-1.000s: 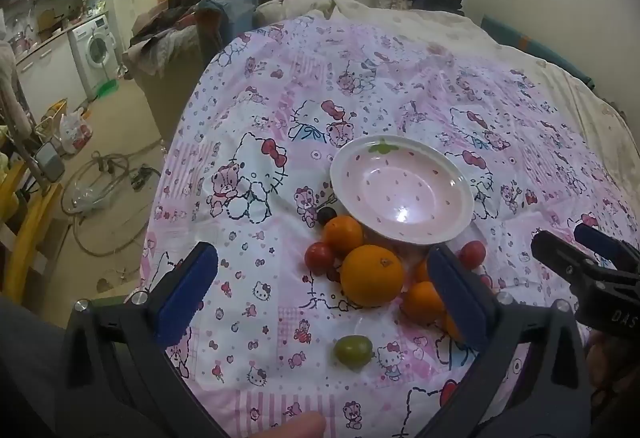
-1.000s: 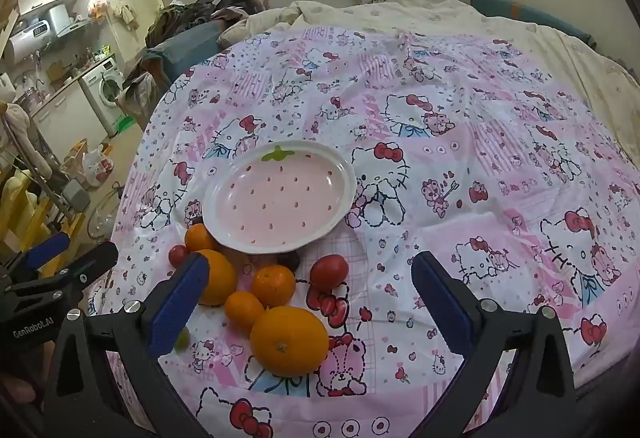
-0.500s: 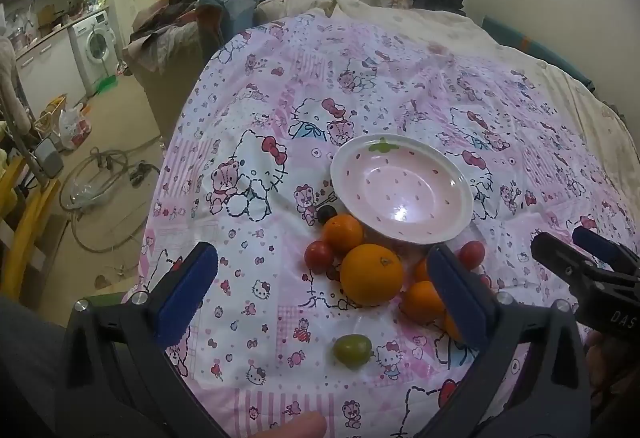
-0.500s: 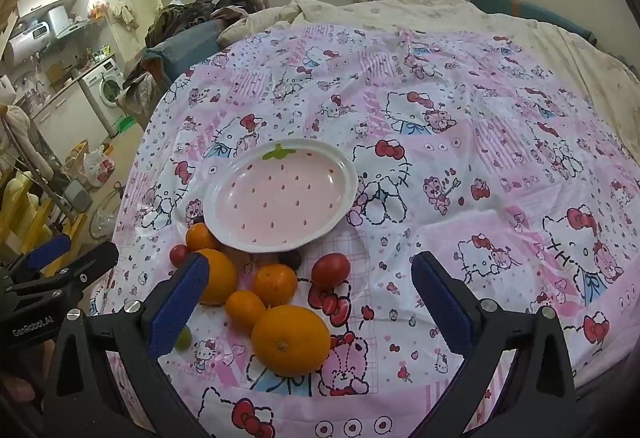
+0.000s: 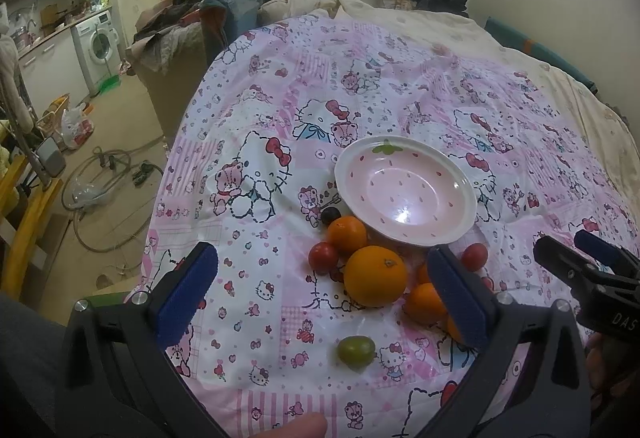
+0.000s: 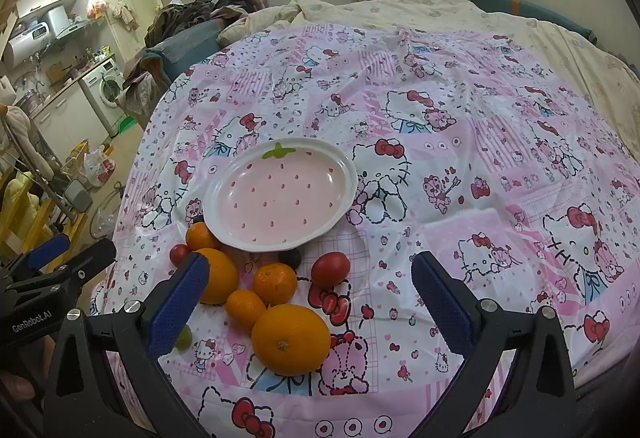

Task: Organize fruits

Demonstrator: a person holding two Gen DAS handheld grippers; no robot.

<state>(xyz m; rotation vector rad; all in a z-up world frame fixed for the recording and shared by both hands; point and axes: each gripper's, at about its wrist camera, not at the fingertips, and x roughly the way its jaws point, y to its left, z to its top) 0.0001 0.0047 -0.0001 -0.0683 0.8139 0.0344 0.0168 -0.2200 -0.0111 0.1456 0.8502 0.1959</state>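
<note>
Nothing is sorted yet — the plate (image 6: 280,198) at frame centre sits empty, fruits (image 6: 276,284) clustered below it, left gripper (image 5: 320,294) and right gripper (image 6: 310,296) both spread wide, holding nothing.

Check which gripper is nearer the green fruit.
Left. The left gripper frames the green fruit between open fingers; the right gripper sits farther right.

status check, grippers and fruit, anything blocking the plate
Left gripper open, empty. Right gripper open, empty. Pink strawberry-pattern plate empty; oranges, tomatoes all on the cloth beside it. Nothing in the way.
</note>
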